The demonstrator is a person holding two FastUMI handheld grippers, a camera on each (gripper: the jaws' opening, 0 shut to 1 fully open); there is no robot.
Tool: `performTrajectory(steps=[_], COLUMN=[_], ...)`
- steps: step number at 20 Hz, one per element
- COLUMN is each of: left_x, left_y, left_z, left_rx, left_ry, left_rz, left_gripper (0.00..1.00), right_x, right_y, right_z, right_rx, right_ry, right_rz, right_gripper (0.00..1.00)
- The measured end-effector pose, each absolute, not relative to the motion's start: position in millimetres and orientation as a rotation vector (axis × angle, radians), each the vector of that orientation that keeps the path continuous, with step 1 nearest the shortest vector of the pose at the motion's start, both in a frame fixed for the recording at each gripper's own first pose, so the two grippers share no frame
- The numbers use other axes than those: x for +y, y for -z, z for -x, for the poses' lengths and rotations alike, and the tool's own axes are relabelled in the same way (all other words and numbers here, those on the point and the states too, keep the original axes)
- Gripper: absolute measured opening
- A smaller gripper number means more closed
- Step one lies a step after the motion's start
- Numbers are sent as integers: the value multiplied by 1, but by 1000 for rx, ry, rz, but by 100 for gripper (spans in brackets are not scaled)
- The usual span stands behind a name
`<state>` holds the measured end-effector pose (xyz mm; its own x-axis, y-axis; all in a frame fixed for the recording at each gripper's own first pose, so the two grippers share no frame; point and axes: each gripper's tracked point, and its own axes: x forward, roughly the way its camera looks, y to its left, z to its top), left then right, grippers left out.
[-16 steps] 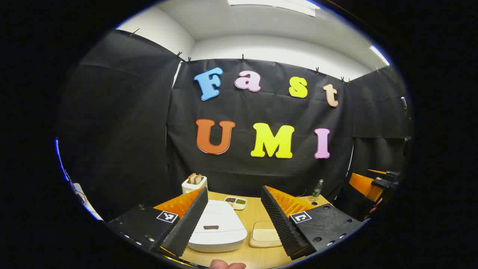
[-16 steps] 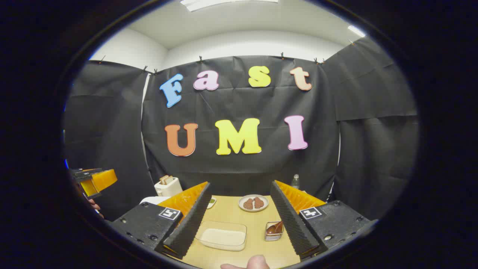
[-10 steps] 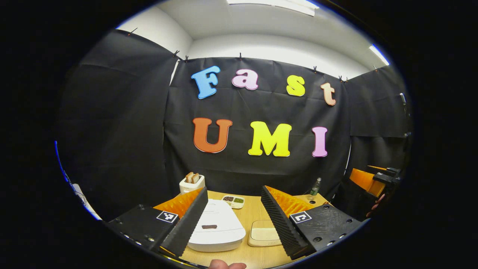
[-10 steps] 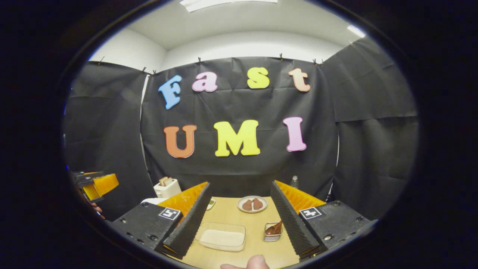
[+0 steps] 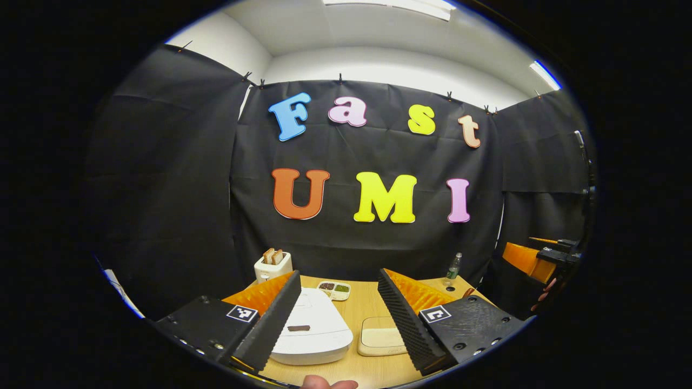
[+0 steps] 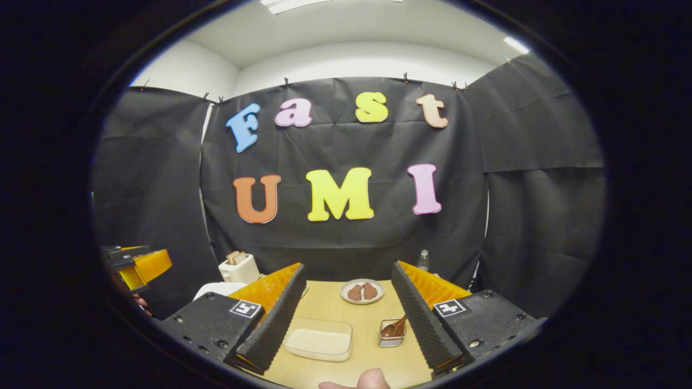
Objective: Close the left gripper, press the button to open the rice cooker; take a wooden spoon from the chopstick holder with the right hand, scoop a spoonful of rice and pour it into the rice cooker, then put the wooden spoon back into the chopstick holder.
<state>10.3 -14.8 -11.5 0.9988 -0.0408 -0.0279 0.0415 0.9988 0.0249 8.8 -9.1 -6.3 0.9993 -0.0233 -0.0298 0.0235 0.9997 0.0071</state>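
A white rice cooker (image 5: 313,329) sits shut on the wooden table, its dark button (image 5: 298,328) facing me, partly behind the left finger of my left gripper (image 5: 339,316). That gripper hovers open above it. A clear tray of rice (image 6: 319,343) (image 5: 381,339) lies to the cooker's right. A small holder (image 6: 391,333) stands upright with the wooden spoon (image 6: 396,326) in it. My right gripper (image 6: 348,313) hangs open above the tray and holder, empty. Each gripper appears at the other view's edge (image 5: 532,258) (image 6: 138,265).
At the back left stands a white toaster (image 5: 272,265) with bread. A small divided dish (image 5: 335,290) lies behind the cooker. Further right sit a plate (image 6: 361,291) with brown food and a bottle (image 5: 453,267). A thumb (image 6: 370,379) shows at the bottom edge.
Both views have tilted slightly down and forward, so the table items sit a little higher and closer. Both grippers stay open with nothing held.
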Motion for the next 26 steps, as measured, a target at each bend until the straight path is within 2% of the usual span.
performTrajectory(steps=[11,19,20,21,22,26], left_x=[-14,4,4,7,11,20], left_y=[36,75,79,84,88,116], left_z=[-29,-45,-44,-45,-47,-49], left_rx=[85,225,253,273,298,431], left_ry=[4,-32,-32,-47,-56,-97], left_rz=[-2,12,21,19,11,-3], left_gripper=[93,93,89,71,37,42], right_x=[-9,-18,-19,-20,-20,-27], right_y=[28,46,47,47,49,49], right_z=[-33,-60,-64,-69,-71,-84], right_rx=[96,141,141,140,141,140], right_ry=[8,-17,-20,-23,-27,-32], right_rz=[-29,-43,-48,-54,-58,-70], right_gripper=[100,100,100,99,99,99])
